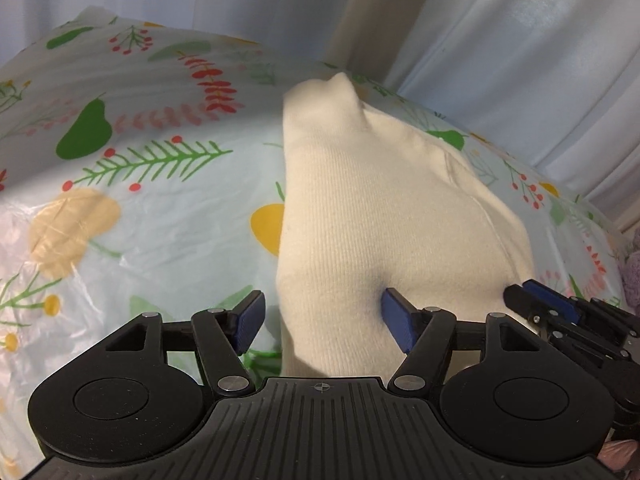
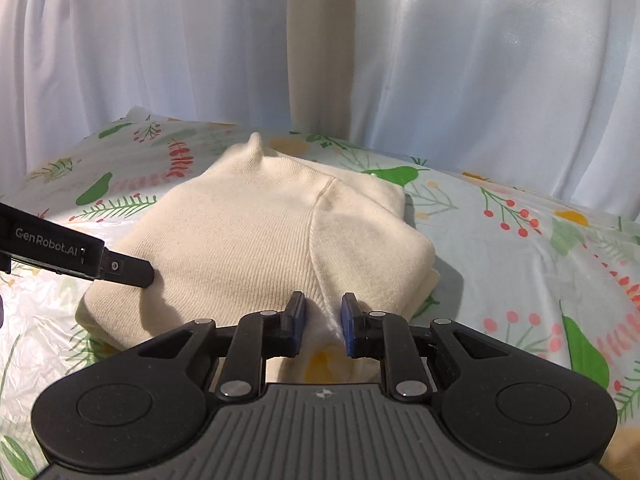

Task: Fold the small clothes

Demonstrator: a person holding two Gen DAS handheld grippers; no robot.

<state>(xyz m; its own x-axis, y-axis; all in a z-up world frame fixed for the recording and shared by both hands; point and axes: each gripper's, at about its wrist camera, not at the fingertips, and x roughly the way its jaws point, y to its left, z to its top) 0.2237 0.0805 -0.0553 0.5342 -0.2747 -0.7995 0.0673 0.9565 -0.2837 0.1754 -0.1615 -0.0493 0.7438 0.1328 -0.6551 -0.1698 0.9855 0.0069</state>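
At nine o'clock in the left wrist view, bare floral tablecloth point(image 1: 152, 152) was seen, spread under the work. Further right, the left gripper point(image 1: 322, 314) was held with its fingers spread wide; its right pad was touching the near edge of the cream knitted garment point(image 1: 380, 208), the left pad standing clear over the cloth, so nothing was pinched. The garment was laid folded at the centre, a small peak raised at twelve o'clock. In the right wrist view the right gripper point(image 2: 323, 324) was held with fingers narrowly parted at six o'clock, a fold of the knit apparently lying between them; whether it was pinched could not be told. White curtains point(image 2: 500, 80) were hung behind.
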